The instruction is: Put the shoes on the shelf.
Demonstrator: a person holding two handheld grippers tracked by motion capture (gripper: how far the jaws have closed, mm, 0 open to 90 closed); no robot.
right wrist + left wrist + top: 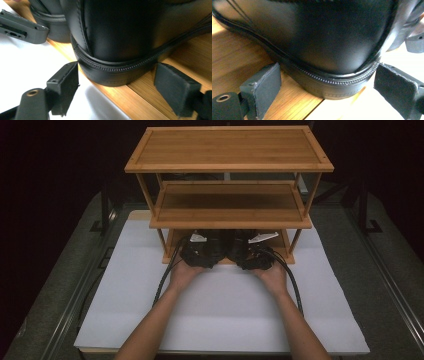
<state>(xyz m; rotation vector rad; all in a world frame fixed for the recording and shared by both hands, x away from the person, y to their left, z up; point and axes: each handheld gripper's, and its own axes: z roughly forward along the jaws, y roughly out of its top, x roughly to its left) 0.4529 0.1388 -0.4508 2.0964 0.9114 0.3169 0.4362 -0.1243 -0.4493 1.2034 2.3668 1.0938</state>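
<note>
On the bottom shelf of the wooden rack point(227, 165), two black shoes sit heel-out at the front edge, left gripper point(325, 92) and right gripper point(120, 90) each with fingers wide astride a heel point(332, 85), not pinching, likely lined up to grab.

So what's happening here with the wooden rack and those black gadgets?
A person holds a gripper in each hand at the bottom shelf of a three-tier wooden rack. The left gripper and right gripper each face the heel of a black leather shoe on that shelf. Each gripper's jaws stand open on either side of a heel, without pressing it.
</note>
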